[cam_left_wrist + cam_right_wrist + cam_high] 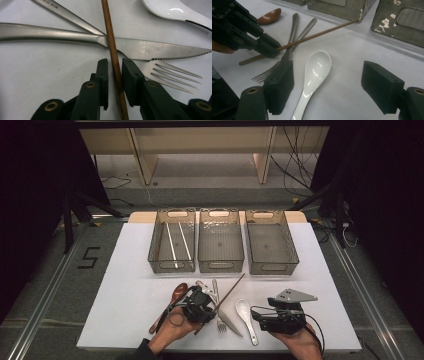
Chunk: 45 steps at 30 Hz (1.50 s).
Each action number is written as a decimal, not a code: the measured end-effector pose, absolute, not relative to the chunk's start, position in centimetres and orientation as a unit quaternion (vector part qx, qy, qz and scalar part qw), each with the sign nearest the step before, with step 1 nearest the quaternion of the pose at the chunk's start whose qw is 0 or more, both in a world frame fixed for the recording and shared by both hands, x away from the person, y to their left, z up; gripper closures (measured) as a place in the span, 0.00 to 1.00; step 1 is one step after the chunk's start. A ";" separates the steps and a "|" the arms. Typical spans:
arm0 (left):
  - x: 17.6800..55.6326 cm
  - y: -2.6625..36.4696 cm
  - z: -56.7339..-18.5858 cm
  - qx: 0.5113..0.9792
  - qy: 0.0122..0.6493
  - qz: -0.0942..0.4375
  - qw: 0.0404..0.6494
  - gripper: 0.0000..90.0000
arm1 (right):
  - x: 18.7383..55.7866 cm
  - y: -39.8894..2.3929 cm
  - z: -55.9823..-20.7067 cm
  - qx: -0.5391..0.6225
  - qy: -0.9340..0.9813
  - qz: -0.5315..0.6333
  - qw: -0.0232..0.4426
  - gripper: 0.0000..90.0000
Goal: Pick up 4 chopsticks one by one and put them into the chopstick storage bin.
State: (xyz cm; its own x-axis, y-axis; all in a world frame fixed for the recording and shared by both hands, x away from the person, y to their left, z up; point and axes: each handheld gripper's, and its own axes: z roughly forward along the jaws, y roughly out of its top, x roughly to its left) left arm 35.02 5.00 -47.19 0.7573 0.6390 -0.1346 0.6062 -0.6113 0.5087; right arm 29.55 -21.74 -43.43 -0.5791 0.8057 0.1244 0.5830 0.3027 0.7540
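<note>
A brown chopstick (pixel 231 290) lies slanted across a steel knife (pixel 160 48) and a fork (pixel 175 75) on the white table. My left gripper (pixel 115 63) has one jaw on each side of the chopstick (pixel 112 37). A thin gap shows on both sides, so the pads are not pressing it. In the high view, that gripper (pixel 209 309) sits at the front centre. My right gripper (pixel 328 75) is wide open near a white ceramic spoon (pixel 315 67), which lies on the table just inside its left jaw.
Three clear bins stand at the back: the left bin (pixel 172 213) holds two white chopsticks, the middle bin (pixel 221 213) and right bin (pixel 265 214) look empty. A brown wooden spoon (pixel 177 292) lies left of the left gripper.
</note>
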 end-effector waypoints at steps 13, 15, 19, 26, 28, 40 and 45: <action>35.0 5.2 -47.2 0.900 0.335 0.041 0.274 0.93 | 29.5 -21.7 -43.4 0.437 0.795 0.397 0.140 0.30; 35.1 5.4 -47.1 0.901 0.334 0.044 0.274 0.93 | 29.5 -21.8 -43.4 0.438 0.795 0.396 0.140 0.30; 35.2 5.8 -46.4 0.901 0.326 0.040 0.282 0.94 | 29.5 -21.8 -43.4 0.438 0.795 0.397 0.140 0.30; 35.3 6.6 -44.8 0.895 0.324 0.036 0.306 0.93 | 29.5 -21.8 -43.4 0.438 0.794 0.397 0.140 0.30; 35.4 6.9 -44.3 0.891 0.327 0.038 0.313 0.93 | 29.5 -21.8 -43.4 0.438 0.794 0.397 0.140 0.30; 37.0 10.1 -41.6 0.856 0.366 0.060 0.360 0.93 | 29.5 -21.8 -43.4 0.439 0.794 0.397 0.139 0.30; 37.8 11.4 -41.0 0.843 0.383 0.071 0.370 0.93 | 29.6 -21.8 -43.5 0.439 0.793 0.398 0.139 0.30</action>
